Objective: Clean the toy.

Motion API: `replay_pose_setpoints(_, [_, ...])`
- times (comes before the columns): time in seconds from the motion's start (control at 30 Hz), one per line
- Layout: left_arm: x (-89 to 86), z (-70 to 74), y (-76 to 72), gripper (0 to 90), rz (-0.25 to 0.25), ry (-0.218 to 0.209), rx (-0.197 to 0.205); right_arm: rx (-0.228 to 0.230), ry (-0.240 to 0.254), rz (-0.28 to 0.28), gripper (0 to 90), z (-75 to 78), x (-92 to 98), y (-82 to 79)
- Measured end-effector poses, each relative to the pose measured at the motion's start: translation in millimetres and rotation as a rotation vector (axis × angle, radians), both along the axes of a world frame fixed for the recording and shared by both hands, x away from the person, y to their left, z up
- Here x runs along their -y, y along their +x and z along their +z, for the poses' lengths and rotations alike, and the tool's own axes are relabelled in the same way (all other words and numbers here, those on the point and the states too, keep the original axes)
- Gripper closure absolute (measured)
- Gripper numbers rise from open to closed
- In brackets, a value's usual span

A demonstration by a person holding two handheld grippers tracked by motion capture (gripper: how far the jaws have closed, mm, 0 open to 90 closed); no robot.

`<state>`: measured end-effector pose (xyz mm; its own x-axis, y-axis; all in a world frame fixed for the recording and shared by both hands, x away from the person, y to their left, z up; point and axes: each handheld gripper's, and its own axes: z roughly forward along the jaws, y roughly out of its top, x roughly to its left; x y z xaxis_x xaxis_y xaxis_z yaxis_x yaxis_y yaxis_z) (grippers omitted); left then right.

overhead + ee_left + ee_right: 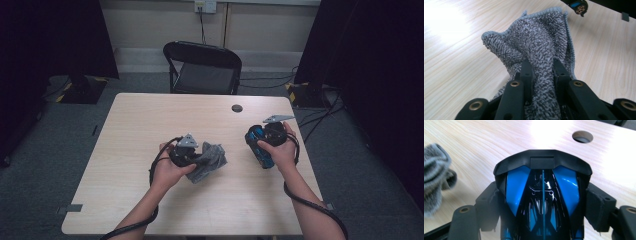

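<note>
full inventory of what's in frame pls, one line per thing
cloth: 1, grey terry, bunched on the table left of centre, pinched in the left hand-held gripper
toy car: 1, blue and black, clamped in the right hand-held gripper
table: 1, light wood, round hole near far edge
folding chair: 1, black, behind the table
wall socket: 1, white, back wall
left hand-held gripper: 1, black, shut on cloth
right hand-held gripper: 1, black, shut on toy car
hands: 2, one on each gripper
</note>
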<state>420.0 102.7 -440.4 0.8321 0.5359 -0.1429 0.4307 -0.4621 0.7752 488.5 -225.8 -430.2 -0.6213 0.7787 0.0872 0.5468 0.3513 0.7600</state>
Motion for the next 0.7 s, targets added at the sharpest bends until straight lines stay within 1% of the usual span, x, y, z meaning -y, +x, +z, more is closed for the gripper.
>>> replay_pose_setpoints(0.13, [-4.9, -0.6, 0.7, 75.1, 0.012, -0.006, -0.003, -0.010, -0.004, -0.014, 25.7, -4.9, 7.1, -0.9])
replay_pose_setpoints(0.4, [-11.8, -2.8, 2.4, 75.1, 0.029, 0.000, -0.006, -0.026, -0.022, -0.025, 25.7, -12.7, 15.8, -2.2])
replay_pose_setpoints(0.57, [-16.2, -3.4, 3.7, 75.1, 0.041, 0.002, -0.006, -0.046, -0.047, -0.029, 25.6, -18.9, 20.1, -2.2])
replay_pose_setpoints(0.7, [-20.0, -2.8, 4.7, 75.1, 0.047, 0.005, -0.005, -0.051, -0.060, -0.042, 25.7, -22.9, 24.6, -1.7])
